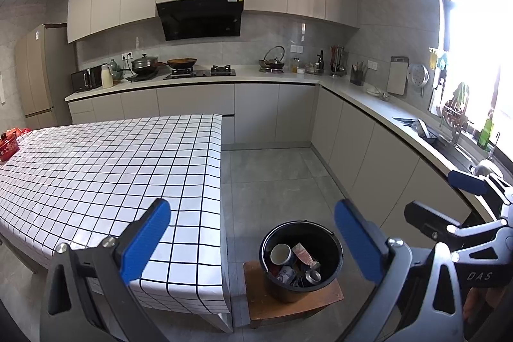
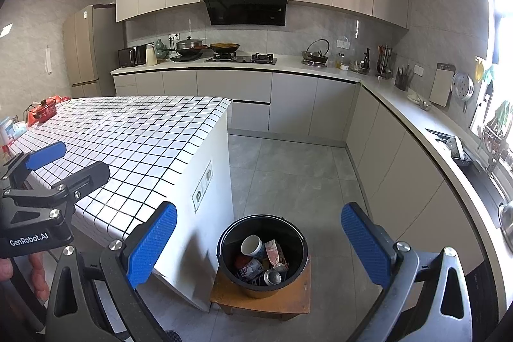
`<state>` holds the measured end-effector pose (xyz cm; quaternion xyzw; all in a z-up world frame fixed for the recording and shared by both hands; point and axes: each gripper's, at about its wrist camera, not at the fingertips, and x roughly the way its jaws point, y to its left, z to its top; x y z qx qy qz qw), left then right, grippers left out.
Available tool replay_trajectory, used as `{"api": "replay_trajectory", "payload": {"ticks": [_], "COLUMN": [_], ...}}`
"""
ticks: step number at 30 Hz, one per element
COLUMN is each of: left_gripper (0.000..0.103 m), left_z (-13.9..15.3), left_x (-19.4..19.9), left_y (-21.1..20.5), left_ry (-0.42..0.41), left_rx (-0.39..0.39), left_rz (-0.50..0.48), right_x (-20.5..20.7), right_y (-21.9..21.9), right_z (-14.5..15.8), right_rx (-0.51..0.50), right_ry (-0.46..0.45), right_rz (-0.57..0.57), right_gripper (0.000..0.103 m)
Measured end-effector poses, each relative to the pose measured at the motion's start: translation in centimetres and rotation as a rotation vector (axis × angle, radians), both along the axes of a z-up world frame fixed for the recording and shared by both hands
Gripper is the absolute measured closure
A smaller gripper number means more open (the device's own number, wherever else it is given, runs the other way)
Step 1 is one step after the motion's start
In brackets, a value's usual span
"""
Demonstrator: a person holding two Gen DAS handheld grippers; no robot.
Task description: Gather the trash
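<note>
A black bucket [image 1: 301,258] stands on a low wooden stool [image 1: 288,303] on the floor beside the table. It holds trash: a paper cup [image 1: 280,254], a crumpled carton [image 1: 304,255], a can [image 1: 312,276] and wrappers. It also shows in the right wrist view [image 2: 261,252] with the cup [image 2: 253,246] and can [image 2: 272,277]. My left gripper [image 1: 253,239] is open and empty, above the table's corner and the bucket. My right gripper [image 2: 259,242] is open and empty, above the bucket.
The table with a white checked cloth [image 1: 112,169] lies to the left, with a red pot [image 1: 8,145] at its far end. Kitchen counters [image 1: 224,79] with a stove and pans run along the back and right walls. Grey tile floor [image 1: 275,175] lies between.
</note>
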<state>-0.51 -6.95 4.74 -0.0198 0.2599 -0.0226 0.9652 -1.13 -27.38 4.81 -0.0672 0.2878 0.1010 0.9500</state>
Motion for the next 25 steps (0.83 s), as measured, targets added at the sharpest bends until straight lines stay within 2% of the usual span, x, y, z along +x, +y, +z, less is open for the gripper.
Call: {"api": "replay_trajectory", "payload": {"ticks": [12,18,20,25], "left_gripper": [0.000,0.000,0.000,0.000], "left_z": [-0.1,-0.7,-0.6,-0.6], "left_x": [0.1,0.8,0.7,0.7], "left_y": [-0.2,0.3,0.6,0.9], "left_ry": [-0.001,0.031,0.022,0.026], "left_rx": [-0.007,-0.037,-0.066,-0.077], "left_rz": [-0.020,-0.029,-0.054,-0.051], "right_x": [0.2,0.3,0.3,0.4], "right_y": [-0.1,-0.3,-0.3,-0.4], "right_z": [0.2,0.2,0.2,0.2], "right_rx": [0.001,-0.002,-0.003,-0.005], "right_ry": [-0.001,-0.005,-0.005,-0.008], "right_rz": [-0.003,-0.013,-0.016,-0.025], "right_gripper": [0.000,0.000,0.000,0.000]}}
